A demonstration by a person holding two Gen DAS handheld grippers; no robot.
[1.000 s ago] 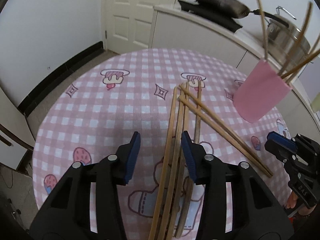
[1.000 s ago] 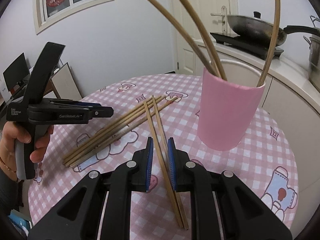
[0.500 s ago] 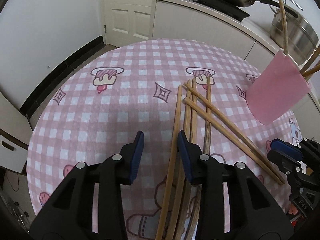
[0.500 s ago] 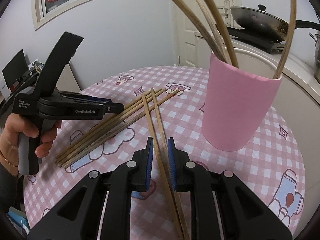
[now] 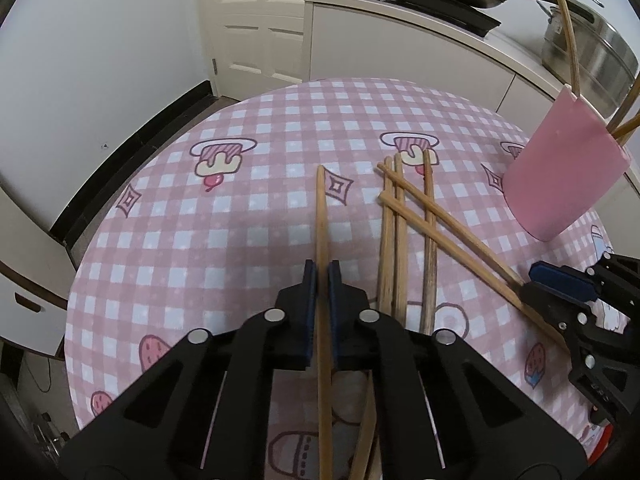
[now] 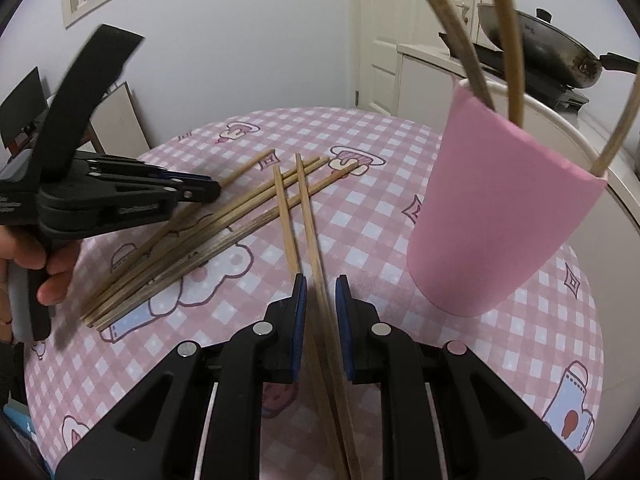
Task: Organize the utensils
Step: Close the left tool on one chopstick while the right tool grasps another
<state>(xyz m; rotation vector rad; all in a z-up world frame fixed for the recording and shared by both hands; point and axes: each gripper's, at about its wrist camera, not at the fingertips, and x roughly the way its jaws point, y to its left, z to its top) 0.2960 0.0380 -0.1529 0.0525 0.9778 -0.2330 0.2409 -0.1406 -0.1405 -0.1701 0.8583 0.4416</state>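
Item: single chopstick (image 5: 321, 216), now being pulled aside from the bundle of chopsticks (image 5: 400, 240) lying on the checked tablecloth (image 5: 240, 240). Left gripper (image 5: 322, 276), half open a second ago, is clamping shut on it. Right gripper (image 6: 320, 292), unchanged, is narrowly straddling a crossed pair (image 6: 304, 216), not visibly pinching. Pink cup (image 6: 496, 216) is waiting nearby; transfer looks next.

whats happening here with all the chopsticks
A person is tidying loose chopsticks off a pink checked table into a pink cup, which already holds a few. The left gripper has its jaws shut on a single chopstick. The right gripper straddles another chopstick, jaws narrow but not visibly pinching. More chopsticks still lie in a pile.
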